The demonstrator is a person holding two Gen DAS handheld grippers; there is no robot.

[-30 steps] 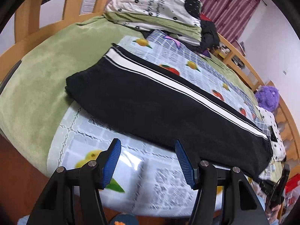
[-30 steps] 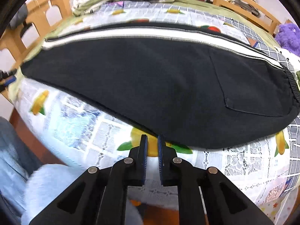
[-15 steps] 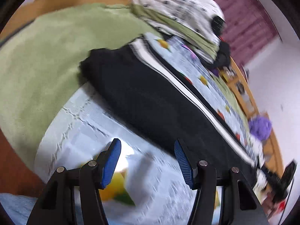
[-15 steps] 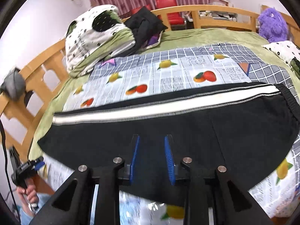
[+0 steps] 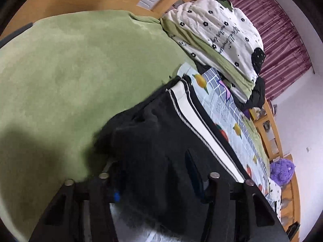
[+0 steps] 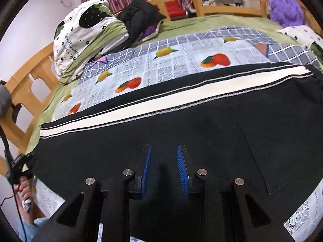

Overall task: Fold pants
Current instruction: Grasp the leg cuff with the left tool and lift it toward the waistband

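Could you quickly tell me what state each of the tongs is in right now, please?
Left tongs: just closing, pants hem between them; grip cannot be told.
Right tongs: open, just opened, nothing between them.

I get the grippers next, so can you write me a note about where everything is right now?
Left gripper: jaws just been closing around the leg end of the pants; firm grip unclear.
Right gripper: jaws just opened, over the pants' middle, nothing between them.
Pants: stretched out full length on the fruit-print sheet.
Done: laid out flat.
Left: folding them over.
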